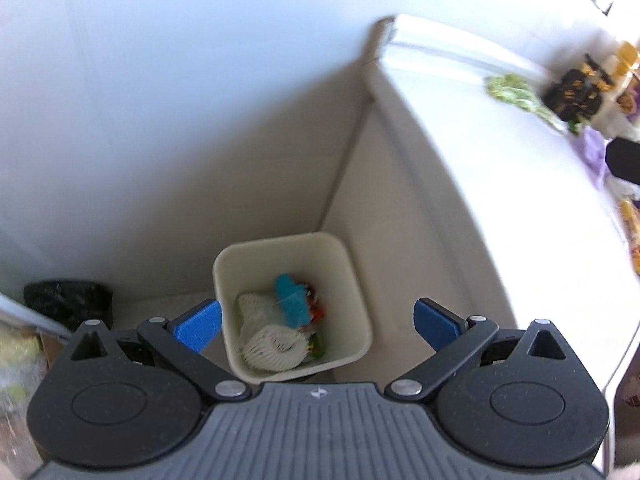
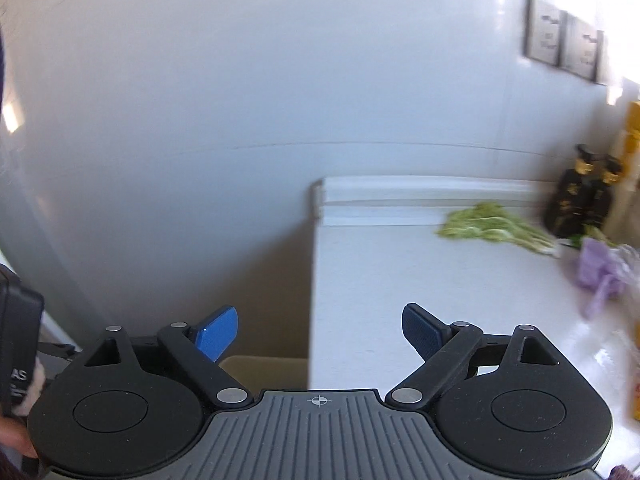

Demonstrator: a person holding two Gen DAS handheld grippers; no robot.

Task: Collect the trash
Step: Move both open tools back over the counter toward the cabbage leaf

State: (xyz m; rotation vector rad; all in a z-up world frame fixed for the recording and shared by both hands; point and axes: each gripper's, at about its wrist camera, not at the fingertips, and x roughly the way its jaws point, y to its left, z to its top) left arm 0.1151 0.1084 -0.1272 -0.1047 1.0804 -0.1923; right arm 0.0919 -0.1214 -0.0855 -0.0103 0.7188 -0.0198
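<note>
Beyond both grippers stands a pale wall (image 2: 240, 100), with a white worktop (image 2: 400, 280) ahead and to the right of each. Directly below the left gripper (image 1: 318, 324), between its fingers in the view, a cream bin (image 1: 348, 280) sits on the floor in the corner where the wall meets the worktop's side. The bin holds the trash: white foam netting (image 1: 272, 346), a teal-blue wrapper (image 1: 292, 300) and small red and green scraps (too blurred to name). Left of that gripper lies a black bag (image 1: 66, 298). On the worktop, far right of both grippers, lie leafy greens (image 2: 496, 226), dark bottles with gold caps (image 2: 580, 196) and a lilac bag (image 2: 604, 268). The left gripper's blue pads stand wide apart, holding nothing. The right gripper (image 2: 320, 334) is likewise spread and empty, over the worktop's left edge.
</note>
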